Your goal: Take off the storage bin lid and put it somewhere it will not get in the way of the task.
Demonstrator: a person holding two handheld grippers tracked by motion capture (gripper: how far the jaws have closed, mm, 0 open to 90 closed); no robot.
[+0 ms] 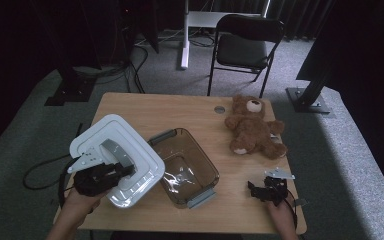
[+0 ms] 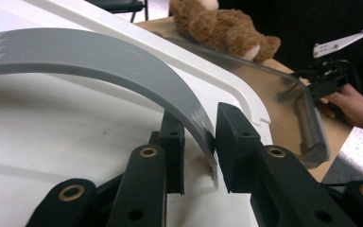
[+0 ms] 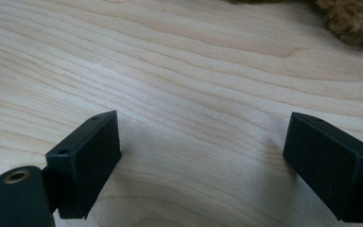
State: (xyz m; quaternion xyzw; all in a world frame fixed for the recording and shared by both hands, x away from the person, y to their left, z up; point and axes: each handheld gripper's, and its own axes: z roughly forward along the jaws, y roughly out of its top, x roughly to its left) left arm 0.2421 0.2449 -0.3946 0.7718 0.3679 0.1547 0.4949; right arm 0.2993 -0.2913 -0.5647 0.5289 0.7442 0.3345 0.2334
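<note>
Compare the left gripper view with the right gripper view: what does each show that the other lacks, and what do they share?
Left gripper view alone: the left hand-held gripper clamped on the grey handle of the white lid, plus the clear container and the person's other hand.

Right gripper view alone: the right hand-held gripper, its jaws wide apart over bare wood.

Both: the wooden table and the brown teddy bear.

In the high view, the white lid (image 1: 125, 150) covers the near-left corner of the clear container (image 1: 185, 167). In the right tool's view, the teddy bear (image 3: 352, 21) is cut off by the top edge. In the left tool's view, the bear's head runs past the top edge.
</note>
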